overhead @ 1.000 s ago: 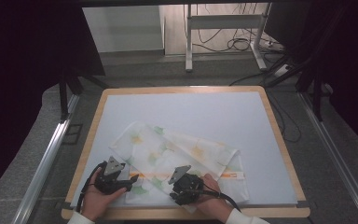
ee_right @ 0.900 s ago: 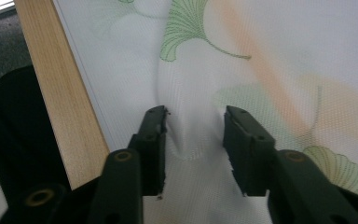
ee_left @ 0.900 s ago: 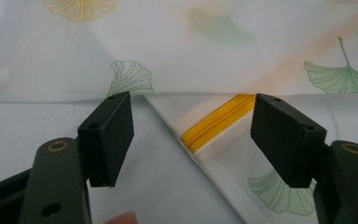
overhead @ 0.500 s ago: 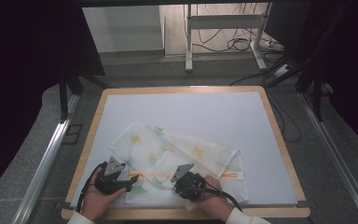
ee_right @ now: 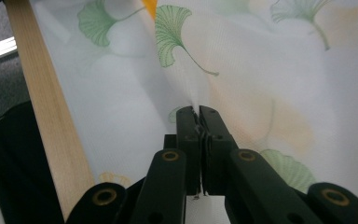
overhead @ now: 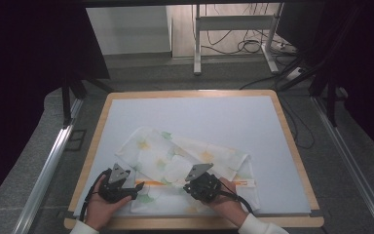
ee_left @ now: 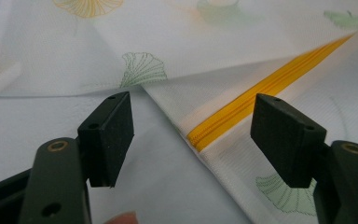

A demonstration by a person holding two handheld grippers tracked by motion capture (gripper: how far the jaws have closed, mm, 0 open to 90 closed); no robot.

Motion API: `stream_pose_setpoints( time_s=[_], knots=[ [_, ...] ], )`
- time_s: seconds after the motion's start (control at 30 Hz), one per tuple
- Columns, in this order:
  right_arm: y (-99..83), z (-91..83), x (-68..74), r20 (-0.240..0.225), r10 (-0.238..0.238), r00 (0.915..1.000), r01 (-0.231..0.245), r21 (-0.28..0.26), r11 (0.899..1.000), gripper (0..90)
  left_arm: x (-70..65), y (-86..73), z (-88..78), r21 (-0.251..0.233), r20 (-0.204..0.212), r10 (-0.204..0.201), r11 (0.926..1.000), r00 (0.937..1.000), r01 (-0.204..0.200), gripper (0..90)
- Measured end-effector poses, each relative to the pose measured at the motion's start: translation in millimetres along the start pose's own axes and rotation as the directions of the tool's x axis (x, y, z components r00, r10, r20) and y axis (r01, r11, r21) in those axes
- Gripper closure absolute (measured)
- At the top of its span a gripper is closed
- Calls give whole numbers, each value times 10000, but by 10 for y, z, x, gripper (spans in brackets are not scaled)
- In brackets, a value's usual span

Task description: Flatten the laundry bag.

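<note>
A white mesh bag (overhead: pixel 185 161) printed with green and orange leaves lies crumpled on the near half of the table (overhead: pixel 199 117). Its yellow zipper (overhead: pixel 148 183) runs along the near part. My left gripper (overhead: pixel 132 190) sits at the bag's left corner. In the left gripper view it (ee_left: pixel 193 130) stands open, with the zipper's end (ee_left: pixel 242 109) and the bag's edge between the jaws, untouched. My right gripper (overhead: pixel 187 189) rests on the bag's near middle. In the right gripper view it (ee_right: pixel 198 112) is shut on a pinched-up fold of the bag (ee_right: pixel 261 70).
A wooden rim (overhead: pixel 190 93) frames the pale table top, and its near strip (ee_right: pixel 46 102) runs beside my right gripper. Metal rails (overhead: pixel 48 165) flank the table. Behind it stand desk legs and loose cables (overhead: pixel 246 46) on the floor.
The right gripper has edged slightly to the right on the bag. The left gripper and the bag's outline look the same.
</note>
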State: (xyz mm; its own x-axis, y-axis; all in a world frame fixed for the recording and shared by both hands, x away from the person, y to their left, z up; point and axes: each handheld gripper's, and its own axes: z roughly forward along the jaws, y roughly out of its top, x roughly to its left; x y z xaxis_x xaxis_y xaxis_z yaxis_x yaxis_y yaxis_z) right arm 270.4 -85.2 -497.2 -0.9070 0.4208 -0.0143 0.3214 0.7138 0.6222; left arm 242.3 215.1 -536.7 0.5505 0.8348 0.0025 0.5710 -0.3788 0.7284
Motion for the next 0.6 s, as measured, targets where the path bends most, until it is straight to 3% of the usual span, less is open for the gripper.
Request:
stream_pose_setpoints(
  time_s=[0.33, 0.6],
  knots=[
    [69, -116, -86, 278, 60, 9996, -48, -434, 9990, 868, -18, -2, 16, 15, 3, 3, 10000, 10000, -3, 298],
    [137, -267, -319, 645, 432, 9970, -372, -923, 9950, 870, -13, -6, 25, 69, 2, 26, 10000, 10000, -26, 298]
  ],
)
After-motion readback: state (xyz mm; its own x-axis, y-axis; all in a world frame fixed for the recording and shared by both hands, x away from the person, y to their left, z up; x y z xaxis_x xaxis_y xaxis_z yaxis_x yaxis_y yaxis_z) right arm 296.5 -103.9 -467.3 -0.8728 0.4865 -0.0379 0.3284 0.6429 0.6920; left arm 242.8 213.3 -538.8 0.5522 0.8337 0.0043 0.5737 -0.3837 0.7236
